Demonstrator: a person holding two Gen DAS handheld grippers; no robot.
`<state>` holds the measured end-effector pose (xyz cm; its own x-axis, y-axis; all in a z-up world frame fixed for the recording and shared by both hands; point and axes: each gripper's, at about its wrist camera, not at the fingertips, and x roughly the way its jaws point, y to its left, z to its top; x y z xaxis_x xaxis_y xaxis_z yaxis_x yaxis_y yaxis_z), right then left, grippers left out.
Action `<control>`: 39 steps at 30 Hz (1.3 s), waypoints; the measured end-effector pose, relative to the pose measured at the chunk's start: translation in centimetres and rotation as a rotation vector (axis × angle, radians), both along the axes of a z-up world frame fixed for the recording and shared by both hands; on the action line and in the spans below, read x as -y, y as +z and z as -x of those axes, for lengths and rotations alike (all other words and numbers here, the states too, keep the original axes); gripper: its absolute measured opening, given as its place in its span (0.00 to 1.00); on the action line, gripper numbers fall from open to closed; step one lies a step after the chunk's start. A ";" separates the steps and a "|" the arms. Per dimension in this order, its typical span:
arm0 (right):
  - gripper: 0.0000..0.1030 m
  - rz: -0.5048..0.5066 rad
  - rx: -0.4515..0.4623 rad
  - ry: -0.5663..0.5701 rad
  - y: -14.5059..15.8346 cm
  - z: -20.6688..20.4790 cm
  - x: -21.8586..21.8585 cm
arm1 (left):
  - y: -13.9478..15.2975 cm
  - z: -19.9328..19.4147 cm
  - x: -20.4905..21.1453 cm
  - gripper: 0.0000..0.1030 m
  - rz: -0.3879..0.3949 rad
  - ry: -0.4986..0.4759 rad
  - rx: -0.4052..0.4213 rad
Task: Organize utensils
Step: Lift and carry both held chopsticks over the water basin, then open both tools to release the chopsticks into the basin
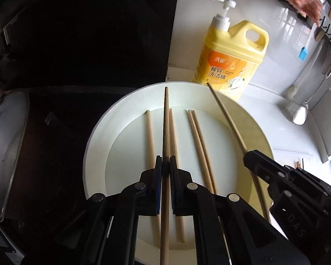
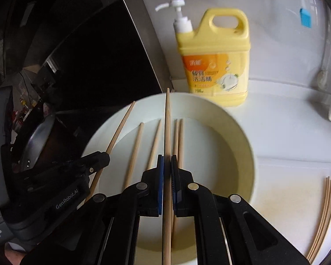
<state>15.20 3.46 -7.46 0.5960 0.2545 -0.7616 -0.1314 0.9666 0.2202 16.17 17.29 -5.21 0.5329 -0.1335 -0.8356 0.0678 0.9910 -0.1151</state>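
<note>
A white plate (image 1: 92,154) holds several loose wooden chopsticks (image 1: 200,145); the plate also shows in the right wrist view (image 2: 242,141), with the loose chopsticks (image 2: 134,154) on it. My left gripper (image 1: 165,165) is shut on one chopstick (image 1: 166,121) and holds it above the plate, pointing away. My right gripper (image 2: 167,165) is shut on another chopstick (image 2: 167,121), also above the plate. The right gripper shows in the left wrist view (image 1: 249,154) at the plate's right side. The left gripper shows in the right wrist view (image 2: 106,156) at the plate's left side.
A yellow dish-soap jug with a white pump (image 1: 231,50) stands just behind the plate on the white counter (image 2: 286,132). Several chopsticks (image 2: 324,216) lie on the counter to the right. A dark stove area with a metal pan (image 1: 6,150) lies left. Utensils hang on the right wall (image 1: 302,50).
</note>
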 end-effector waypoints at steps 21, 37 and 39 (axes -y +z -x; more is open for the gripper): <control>0.06 0.046 -0.143 -0.023 -4.2 -2.6 0.7 | -5.2 -2.9 0.2 0.08 -0.015 -0.005 -0.136; 0.19 0.080 -0.097 -0.064 -2.8 -1.2 1.9 | -2.5 -1.0 -1.7 0.71 -0.086 0.075 -0.068; 0.22 0.080 -0.097 -0.062 -2.7 -0.9 1.8 | -2.3 -0.9 -1.5 0.72 -0.086 0.073 -0.069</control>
